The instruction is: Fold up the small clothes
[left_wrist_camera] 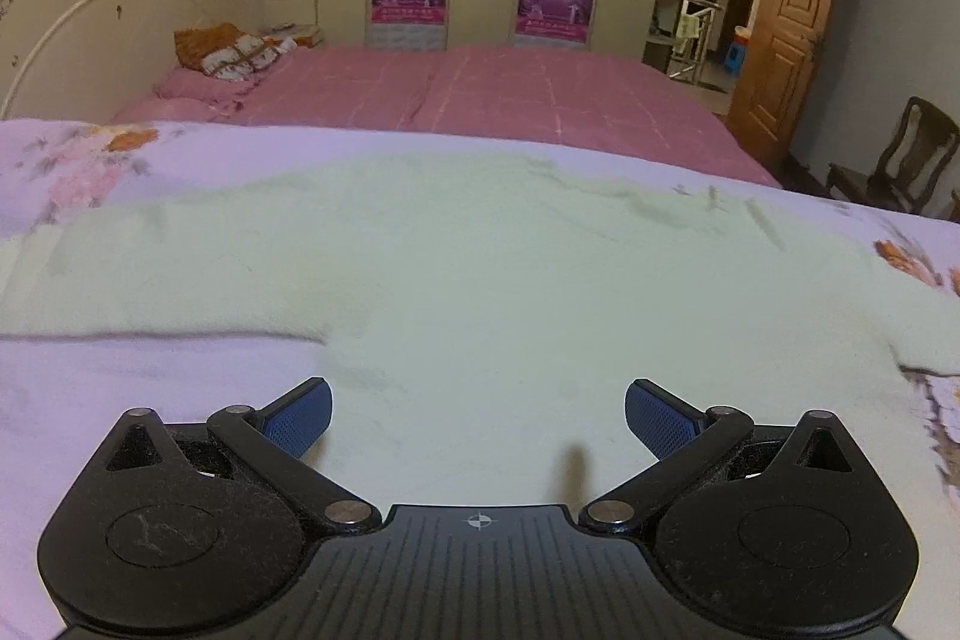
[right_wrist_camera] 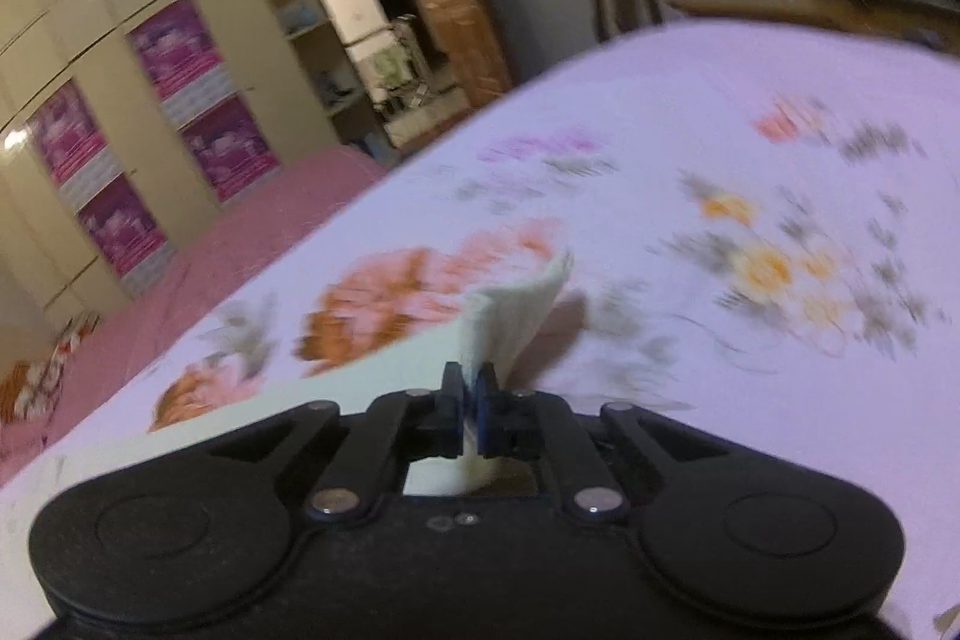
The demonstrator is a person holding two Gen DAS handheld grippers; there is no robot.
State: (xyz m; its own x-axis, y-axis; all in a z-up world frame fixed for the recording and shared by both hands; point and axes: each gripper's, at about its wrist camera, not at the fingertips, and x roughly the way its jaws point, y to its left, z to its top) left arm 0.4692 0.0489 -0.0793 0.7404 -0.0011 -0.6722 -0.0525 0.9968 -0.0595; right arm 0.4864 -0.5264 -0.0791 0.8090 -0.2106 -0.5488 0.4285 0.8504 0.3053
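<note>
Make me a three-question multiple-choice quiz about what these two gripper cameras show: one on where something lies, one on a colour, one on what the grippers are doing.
1. Where does the garment lie?
A. On the floral sheet
B. On the chair
C. On the floor

2. What colour is the garment?
A. Dark blue
B. Pale green
C. Red

3. Which gripper is pinching cloth?
A. Left
B. Right
C. Neither

Answers:
1 A: the garment is spread flat on the floral sheet.
2 B: its fabric looks pale green against the lilac sheet.
3 B: the right gripper is closed on a fold of the cloth, while the left gripper is wide open above it.
</note>
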